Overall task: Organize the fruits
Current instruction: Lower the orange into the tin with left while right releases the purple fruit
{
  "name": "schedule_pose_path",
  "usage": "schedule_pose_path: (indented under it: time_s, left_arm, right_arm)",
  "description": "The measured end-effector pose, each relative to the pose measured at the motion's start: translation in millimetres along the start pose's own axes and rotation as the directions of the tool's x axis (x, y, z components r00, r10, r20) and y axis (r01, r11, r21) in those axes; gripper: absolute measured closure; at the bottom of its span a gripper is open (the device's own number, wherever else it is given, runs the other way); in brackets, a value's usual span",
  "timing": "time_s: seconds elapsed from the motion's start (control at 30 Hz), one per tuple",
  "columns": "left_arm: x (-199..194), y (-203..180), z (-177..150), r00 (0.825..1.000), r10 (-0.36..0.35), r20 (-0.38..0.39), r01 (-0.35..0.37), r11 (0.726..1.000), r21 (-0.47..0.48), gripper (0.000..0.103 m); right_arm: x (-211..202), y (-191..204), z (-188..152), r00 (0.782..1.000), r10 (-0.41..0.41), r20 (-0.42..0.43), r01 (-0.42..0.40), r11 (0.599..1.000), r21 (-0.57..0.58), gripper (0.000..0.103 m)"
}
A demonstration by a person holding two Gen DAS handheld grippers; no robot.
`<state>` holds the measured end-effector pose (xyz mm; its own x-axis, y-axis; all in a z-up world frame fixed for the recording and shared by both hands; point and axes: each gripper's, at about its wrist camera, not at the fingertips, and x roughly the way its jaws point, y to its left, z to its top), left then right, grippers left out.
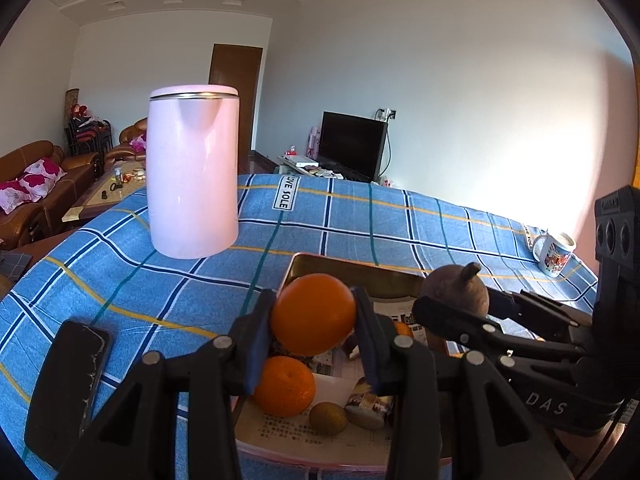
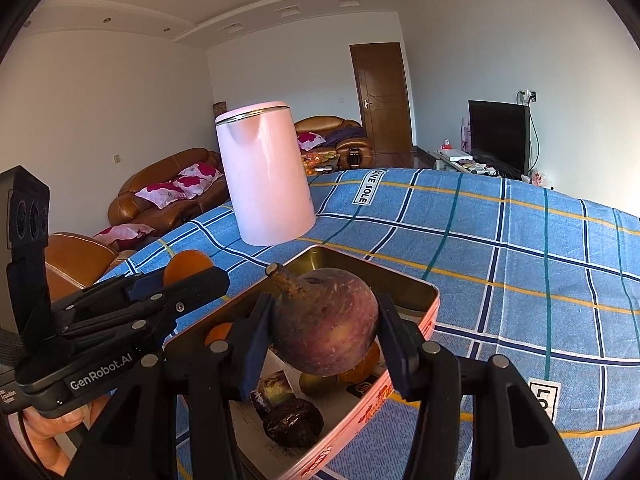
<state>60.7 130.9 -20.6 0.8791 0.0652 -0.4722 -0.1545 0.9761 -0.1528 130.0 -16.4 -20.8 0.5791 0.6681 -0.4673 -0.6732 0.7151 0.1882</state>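
Two grippers hang over the tin box (image 2: pixel 430 312) on the checked cloth (image 1: pixel 160 288). The right gripper (image 2: pixel 325 330) clamps a purple stemmed fruit (image 2: pixel 326 322) between both pads, and the left gripper (image 1: pixel 314 320) squeezes an orange (image 1: pixel 313 314), slightly smaller, above the tin.

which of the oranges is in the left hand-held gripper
The upper orange, pinched between the left hand-held gripper pads above the tin. The second orange lies loose in the tin below it.
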Motion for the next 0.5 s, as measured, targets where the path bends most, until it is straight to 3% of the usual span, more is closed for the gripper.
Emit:
schedule_pose_path:
  time_s: [0.5]
  left_arm:
    - [8, 14, -14, 0.999, -0.007, -0.037, 0.006, 1.0, -0.015, 0.063]
  right_arm:
    - [19, 14, -11, 0.998, -0.017, -0.053, 0.016, 1.0, -0.024, 0.051]
